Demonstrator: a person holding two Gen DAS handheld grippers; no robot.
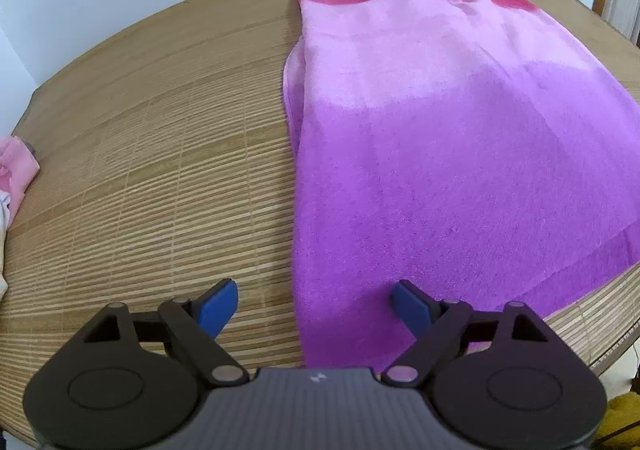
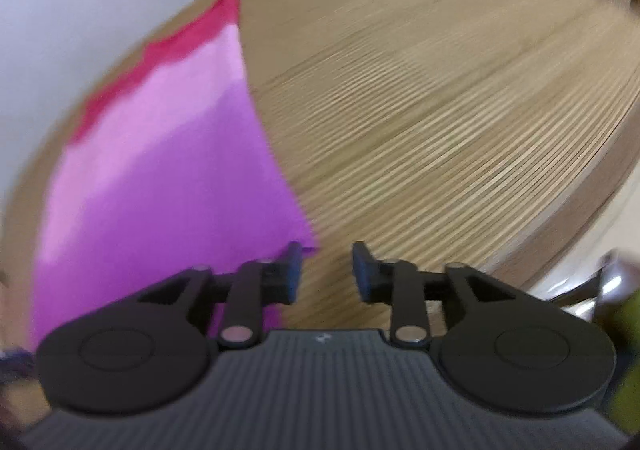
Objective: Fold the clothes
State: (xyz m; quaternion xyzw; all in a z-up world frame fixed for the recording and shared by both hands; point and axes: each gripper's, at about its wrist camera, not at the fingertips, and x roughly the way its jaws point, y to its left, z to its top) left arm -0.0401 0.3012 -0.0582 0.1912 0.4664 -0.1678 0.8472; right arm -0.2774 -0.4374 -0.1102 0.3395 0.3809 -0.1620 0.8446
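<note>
Though logo unreadable, purple towel [image 1: 460, 169] unlabelled.

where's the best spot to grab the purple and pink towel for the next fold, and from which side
Probably the near purple hem of the purple-to-pink terry towel, at its corners. It lies flat on the slatted bamboo tabletop, already doubled, so thin edges are the only pinchable part. Come in low from the near side; the open left gripper straddles one near edge, the open right gripper is beside the other corner.
</note>
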